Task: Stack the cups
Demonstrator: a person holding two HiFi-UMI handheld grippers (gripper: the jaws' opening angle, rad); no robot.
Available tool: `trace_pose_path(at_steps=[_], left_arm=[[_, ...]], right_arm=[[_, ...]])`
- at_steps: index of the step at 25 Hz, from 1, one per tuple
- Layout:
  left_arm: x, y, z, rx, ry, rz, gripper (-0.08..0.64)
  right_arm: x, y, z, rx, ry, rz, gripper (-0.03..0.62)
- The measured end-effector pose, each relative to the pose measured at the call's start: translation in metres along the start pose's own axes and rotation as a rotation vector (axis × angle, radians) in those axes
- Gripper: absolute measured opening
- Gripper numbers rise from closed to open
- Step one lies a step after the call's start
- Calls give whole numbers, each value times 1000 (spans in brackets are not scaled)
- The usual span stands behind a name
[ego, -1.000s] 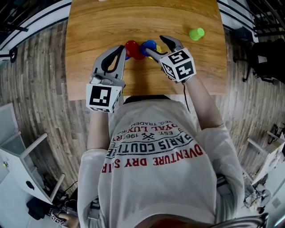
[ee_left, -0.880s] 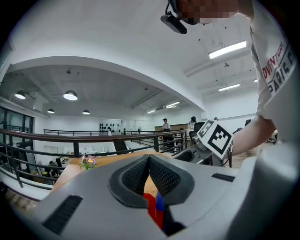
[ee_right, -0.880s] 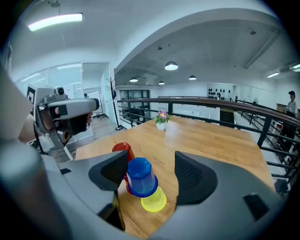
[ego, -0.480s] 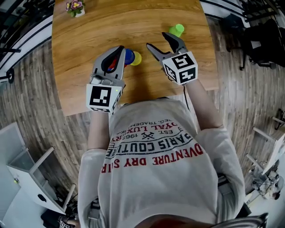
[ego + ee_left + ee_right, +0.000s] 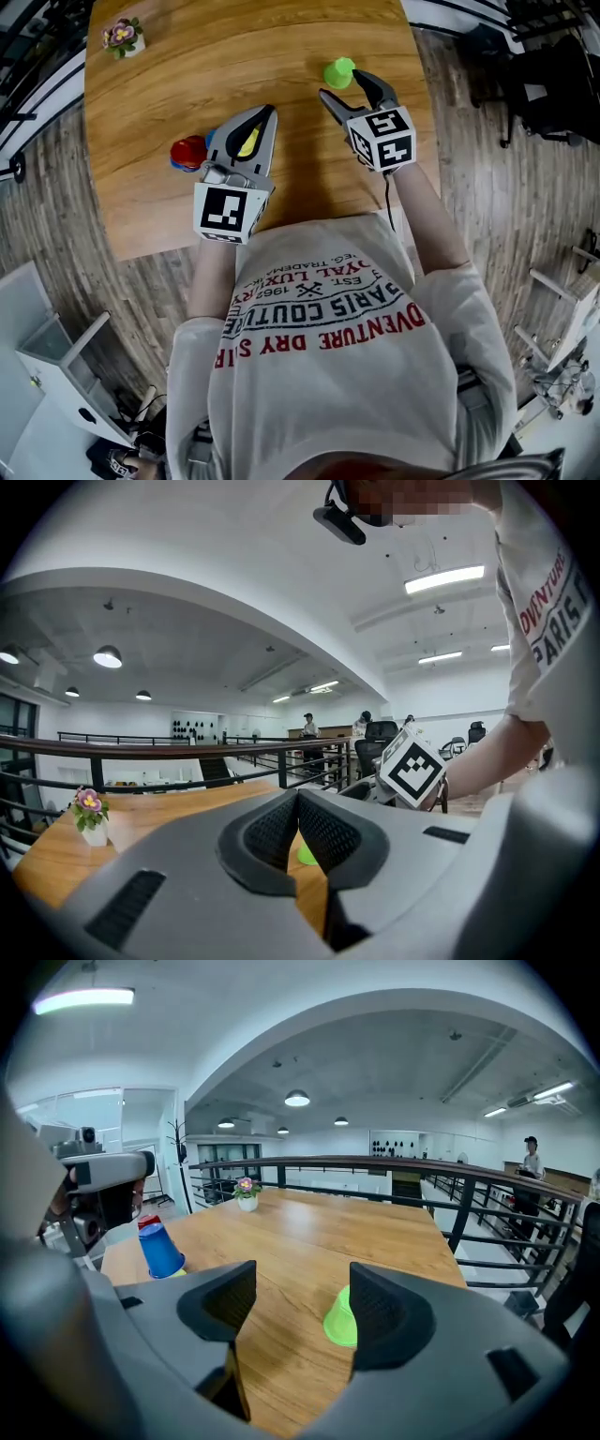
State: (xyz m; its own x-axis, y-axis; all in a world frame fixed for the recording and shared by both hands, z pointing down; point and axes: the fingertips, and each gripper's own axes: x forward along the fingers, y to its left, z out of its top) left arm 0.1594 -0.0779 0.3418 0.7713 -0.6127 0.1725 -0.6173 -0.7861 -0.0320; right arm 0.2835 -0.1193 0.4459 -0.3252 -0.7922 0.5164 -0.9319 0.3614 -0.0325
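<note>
Where the green cup (image 5: 337, 72) sits on the wooden surface (image 5: 169, 84):
- Right hand-held gripper (image 5: 343, 88): just beside it, jaws spread, nothing between them.
- Left hand-held gripper (image 5: 267, 112): well left of it, jaws pressed together, empty.
- Blue cup (image 5: 161, 1249), red cup (image 5: 190, 148): together, farther left.

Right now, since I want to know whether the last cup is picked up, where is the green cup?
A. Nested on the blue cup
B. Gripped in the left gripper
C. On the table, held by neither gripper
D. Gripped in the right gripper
C: the green cup stands mouth down on the table, just ahead of the right gripper, whose jaws are apart.
</note>
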Motion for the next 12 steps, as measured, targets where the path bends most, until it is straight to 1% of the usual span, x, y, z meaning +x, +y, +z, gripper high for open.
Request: trace_pose_path(at_steps=[6,9,12], left_arm=[[20,-14,-10,-11,55,13,17],[34,-12,-14,-25,76,22,17],[42,-7,-17,-30,92,28,16]], right_arm=[[25,-33,-24,39,45,0,305],[42,-49,-34,66,78,2,305],[58,-55,-43,81,108,11,305]])
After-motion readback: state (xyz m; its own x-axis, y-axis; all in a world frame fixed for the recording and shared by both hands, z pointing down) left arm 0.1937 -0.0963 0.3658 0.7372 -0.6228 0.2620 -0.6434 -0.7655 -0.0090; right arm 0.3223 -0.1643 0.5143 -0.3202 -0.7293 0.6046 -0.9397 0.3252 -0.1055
